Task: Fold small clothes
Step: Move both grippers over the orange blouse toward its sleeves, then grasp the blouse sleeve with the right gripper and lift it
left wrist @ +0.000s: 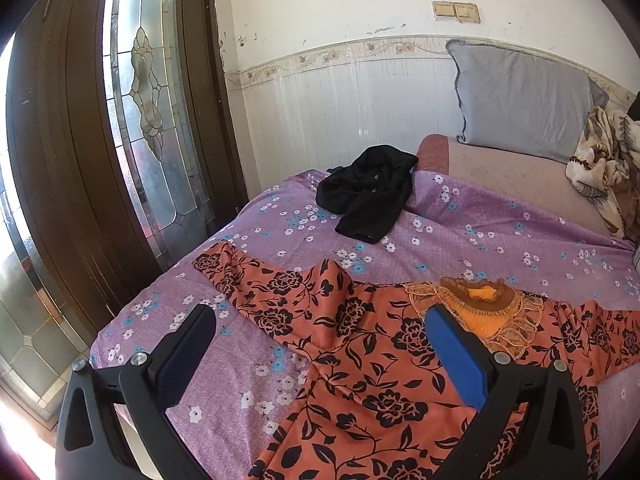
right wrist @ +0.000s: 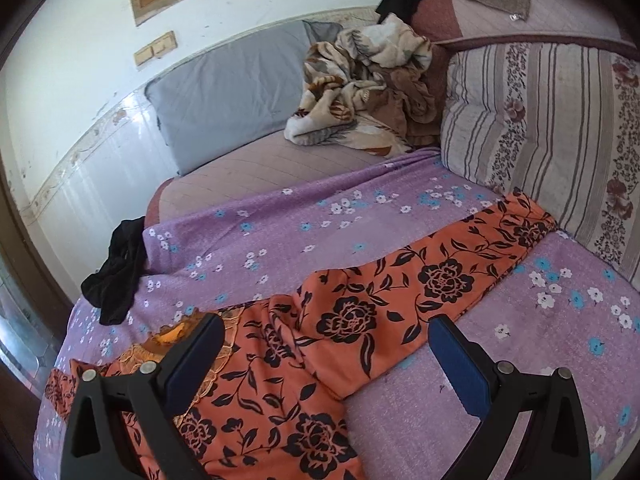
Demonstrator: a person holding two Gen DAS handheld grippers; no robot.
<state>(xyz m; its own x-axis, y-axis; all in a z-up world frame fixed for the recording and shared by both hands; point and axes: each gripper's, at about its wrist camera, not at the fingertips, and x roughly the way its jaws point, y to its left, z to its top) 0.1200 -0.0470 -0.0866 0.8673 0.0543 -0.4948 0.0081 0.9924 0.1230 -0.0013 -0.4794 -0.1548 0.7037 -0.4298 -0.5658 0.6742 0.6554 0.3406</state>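
An orange top with black flowers [left wrist: 360,360] lies spread flat on the purple flowered bedsheet [left wrist: 460,224], sleeves out to both sides, embroidered neckline [left wrist: 484,304] away from me. My left gripper [left wrist: 320,320] is open and empty, hovering over its left shoulder and sleeve. In the right wrist view the same top [right wrist: 360,320] stretches its right sleeve [right wrist: 500,240] toward a striped pillow. My right gripper [right wrist: 326,328] is open and empty above the right shoulder. A crumpled black garment [left wrist: 368,188] lies further back on the sheet; it also shows in the right wrist view [right wrist: 116,276].
A grey pillow [left wrist: 520,108] leans on the wall at the back. A crumpled beige blanket [right wrist: 368,88] lies beside it. A striped flowered pillow [right wrist: 540,140] stands at the right. A wooden door with leaded glass [left wrist: 148,100] borders the bed's left edge.
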